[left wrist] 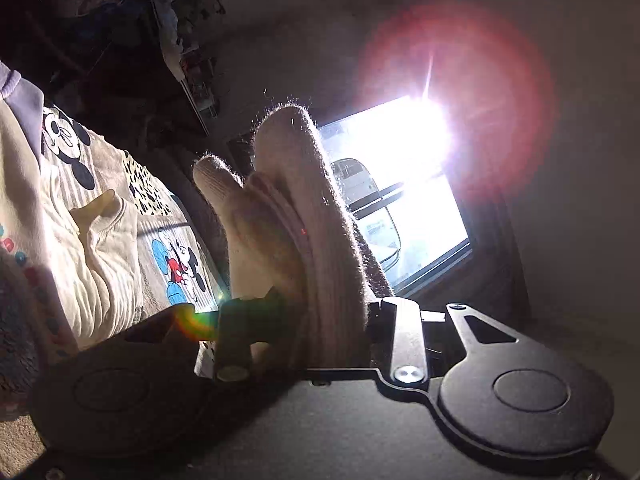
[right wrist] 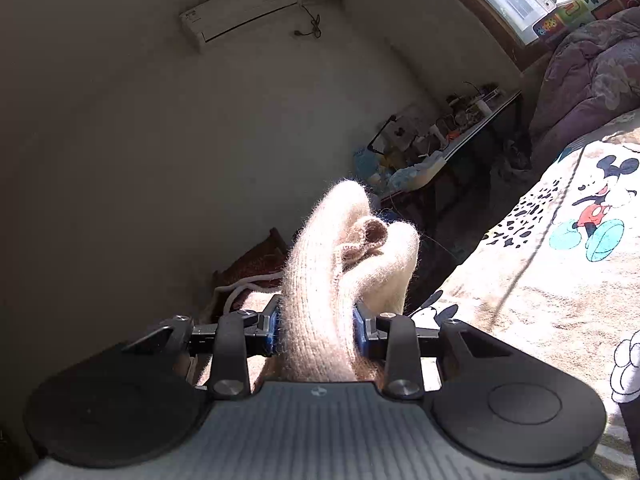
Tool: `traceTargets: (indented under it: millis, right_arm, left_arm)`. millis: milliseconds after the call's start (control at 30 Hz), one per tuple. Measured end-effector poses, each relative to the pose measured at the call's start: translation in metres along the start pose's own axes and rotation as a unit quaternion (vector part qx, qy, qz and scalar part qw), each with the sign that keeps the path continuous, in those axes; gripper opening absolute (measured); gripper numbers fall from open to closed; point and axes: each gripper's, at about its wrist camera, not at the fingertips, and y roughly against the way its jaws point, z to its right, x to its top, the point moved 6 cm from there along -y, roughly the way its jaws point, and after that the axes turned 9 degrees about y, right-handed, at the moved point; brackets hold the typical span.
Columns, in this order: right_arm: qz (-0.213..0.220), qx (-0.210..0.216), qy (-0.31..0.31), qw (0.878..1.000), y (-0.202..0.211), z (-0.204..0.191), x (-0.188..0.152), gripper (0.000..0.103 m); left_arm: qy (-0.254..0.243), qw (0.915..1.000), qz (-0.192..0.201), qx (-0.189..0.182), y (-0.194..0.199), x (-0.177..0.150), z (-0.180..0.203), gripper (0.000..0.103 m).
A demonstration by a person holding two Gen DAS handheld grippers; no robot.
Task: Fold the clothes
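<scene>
Both grippers are pinching the same cream knit garment: my left gripper (left wrist: 304,320) and right gripper (right wrist: 316,332) are each clamping a bunched fold of the sweater (right wrist: 340,248), which is hanging lifted above the bed. I am judging it best to be keeping the two grips level and taut before lowering onto the cartoon blanket (right wrist: 540,272) beyond, beside another cream garment (left wrist: 100,248).

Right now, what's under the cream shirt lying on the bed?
The cream shirt lies on a cartoon-mouse blanket, which shows beside it. Whatever sits beneath the shirt's middle is covered, so I cannot tell.
</scene>
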Motion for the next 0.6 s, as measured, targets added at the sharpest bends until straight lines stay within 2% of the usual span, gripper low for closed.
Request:
traceTargets:
  millis: [100,233,267,300,333,367,400,433,467,533,600]
  right_arm:
    - [-0.001,0.032,0.0,0.999,-0.034,0.002,0.008,0.035]
    - [-0.001,0.075,0.001,0.997,-0.078,0.004,0.019,0.034]
    - [-0.002,0.086,0.001,0.996,-0.089,0.004,0.022,0.034]
    - [-0.002,0.096,0.001,0.995,-0.1,0.005,0.025,0.034]
    - [-0.003,0.084,-0.002,0.996,-0.11,0.016,0.018,0.034]
    - [-0.003,0.072,-0.005,0.997,-0.121,0.027,0.01,0.034]
    - [-0.005,0.06,-0.008,0.998,-0.131,0.038,0.003,0.034]
    - [-0.026,0.02,-0.029,0.999,-0.146,0.056,-0.013,0.034]
    - [-0.048,-0.019,-0.049,0.997,-0.16,0.075,-0.029,0.034]
    - [-0.094,-0.073,-0.034,0.992,-0.183,0.093,-0.059,0.034]
    - [-0.099,-0.107,-0.038,0.989,-0.194,0.104,-0.073,0.034]
  left_arm:
    - [0.001,0.9997,0.023,0.004,0.0,0.019,-0.006,0.032]
    - [0.023,0.9984,0.039,0.035,-0.001,0.042,-0.032,0.032]
    - [0.026,0.9974,0.042,0.052,-0.003,0.048,-0.038,0.032]
    - [0.009,0.9939,0.039,0.103,-0.006,0.052,-0.044,0.033]
    - [-0.047,0.9791,0.032,0.195,-0.011,0.053,-0.048,0.043]
    - [-0.096,0.9555,0.025,0.278,-0.013,0.054,-0.05,0.057]
    - [-0.117,0.9392,0.027,0.322,-0.013,0.053,-0.051,0.057]
    - [-0.138,0.9233,0.03,0.357,-0.012,0.051,-0.05,0.057]
    - [-0.162,0.9185,0.034,0.359,-0.012,0.047,-0.041,0.059]
    - [-0.21,0.9091,0.042,0.357,-0.013,0.04,-0.025,0.059]
    - [-0.251,0.9021,0.046,0.348,-0.014,0.034,-0.012,0.059]
